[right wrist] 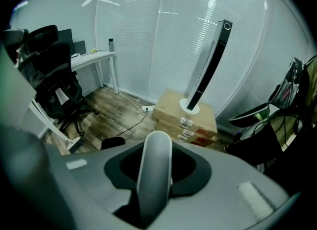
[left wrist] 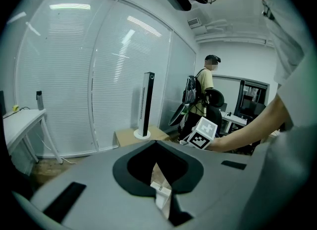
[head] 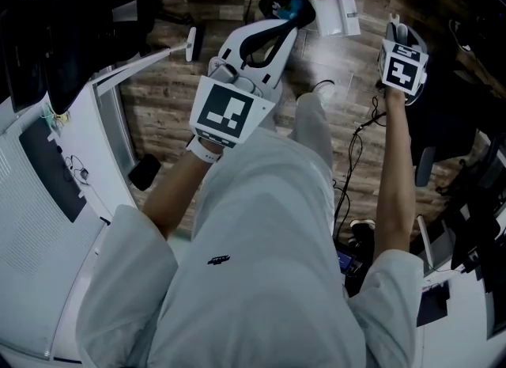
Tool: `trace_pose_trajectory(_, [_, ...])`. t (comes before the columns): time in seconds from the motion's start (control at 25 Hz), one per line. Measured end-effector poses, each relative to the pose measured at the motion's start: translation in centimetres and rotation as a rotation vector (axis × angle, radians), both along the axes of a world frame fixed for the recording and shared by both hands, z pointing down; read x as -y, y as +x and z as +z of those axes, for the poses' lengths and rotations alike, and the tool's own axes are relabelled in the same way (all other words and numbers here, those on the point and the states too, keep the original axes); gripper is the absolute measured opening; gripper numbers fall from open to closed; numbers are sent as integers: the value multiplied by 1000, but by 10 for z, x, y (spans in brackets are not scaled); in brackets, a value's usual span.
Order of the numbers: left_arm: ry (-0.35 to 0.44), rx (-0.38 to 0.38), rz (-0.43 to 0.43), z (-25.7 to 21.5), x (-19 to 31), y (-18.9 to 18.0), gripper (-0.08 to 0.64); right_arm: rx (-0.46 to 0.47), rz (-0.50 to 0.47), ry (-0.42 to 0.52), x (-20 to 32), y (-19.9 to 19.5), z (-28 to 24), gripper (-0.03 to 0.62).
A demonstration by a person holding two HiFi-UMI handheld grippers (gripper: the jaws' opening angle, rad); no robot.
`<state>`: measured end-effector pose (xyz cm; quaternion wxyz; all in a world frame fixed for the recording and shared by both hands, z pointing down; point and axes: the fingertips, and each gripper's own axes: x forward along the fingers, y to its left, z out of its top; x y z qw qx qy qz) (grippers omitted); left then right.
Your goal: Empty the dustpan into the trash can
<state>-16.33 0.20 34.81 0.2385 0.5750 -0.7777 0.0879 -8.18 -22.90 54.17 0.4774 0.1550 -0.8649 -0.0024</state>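
Seen from the head view, my left gripper (head: 277,18) reaches forward over the wood floor, and a black and blue object (head: 286,4) shows at its tip. In the left gripper view a narrow white and tan piece (left wrist: 161,190) stands in mid-air between the jaws, which are shut on it; I cannot tell whether it is part of the dustpan. My right gripper (head: 398,28) is held out to the right and points steeply down. A rounded white handle (right wrist: 154,172) runs out between its jaws, gripped. A white boxy object (head: 336,14) stands on the floor ahead. I make out no certain trash can.
A white pole with a black head (head: 170,51) lies by the white unit (head: 47,200) on the left. Cables (head: 356,145) trail on the floor. Cardboard boxes (right wrist: 185,117) bearing a tower fan (right wrist: 210,66), an office chair (right wrist: 54,95) and a person (left wrist: 205,95) stand around.
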Motion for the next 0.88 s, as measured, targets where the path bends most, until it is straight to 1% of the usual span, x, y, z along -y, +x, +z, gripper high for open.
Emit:
trace_pose_trajectory(0.12, [-2,-1,2,1,3,3,6,-12,13,-10,3,5,11,122])
trace_pose_trajectory(0.24, [-3,0,7,2,7,7,6,-21,43,1,11,12,19,128])
trace_pose_trajectory(0.36, [-2,-2,10,2,9,11,6,-18,44,2,16,16,20,133])
trace_pose_trajectory(0.64, [1,4,20,-1,15,22,6,-9,57,-55,17,21,14,143])
trace_pose_trajectory(0.88, [11,15,32,-7,18,31,6,37,51,-9,22,22,-13,156])
